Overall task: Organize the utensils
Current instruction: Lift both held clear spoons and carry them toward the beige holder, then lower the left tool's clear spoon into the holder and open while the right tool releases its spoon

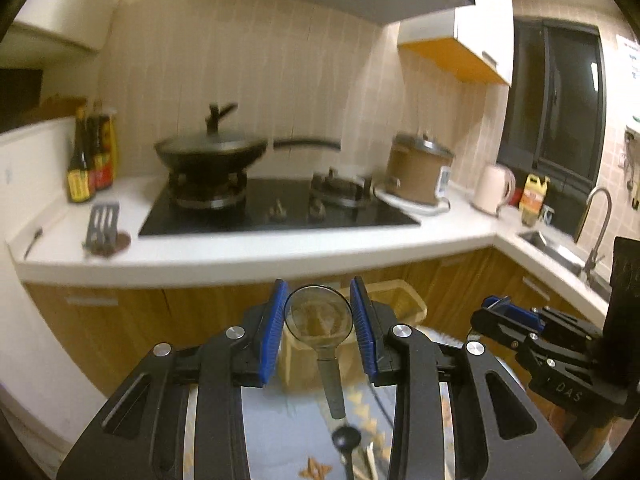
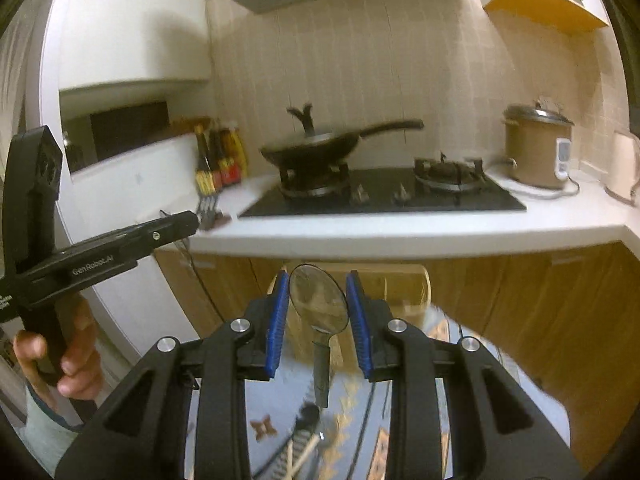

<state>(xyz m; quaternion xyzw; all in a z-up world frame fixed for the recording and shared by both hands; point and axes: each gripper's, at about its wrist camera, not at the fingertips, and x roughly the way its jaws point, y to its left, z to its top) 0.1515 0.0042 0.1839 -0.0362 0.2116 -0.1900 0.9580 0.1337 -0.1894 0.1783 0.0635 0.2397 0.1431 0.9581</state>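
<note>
Black wok (image 1: pixel 211 152) sits lidded on the hob, one only; two burners, one brown cooker (image 1: pixel 420 174). Sorting looks barely begun: a slotted turner (image 1: pixel 102 226) lies on the counter (image 1: pixel 280 248). Each of the two tongs, left gripper (image 1: pixel 319 320) and right gripper (image 2: pixel 318 308), pinches one spoon (image 1: pixel 319 314) bowl-up; chopsticks (image 2: pixel 302 454) below, perhaps two.
</note>
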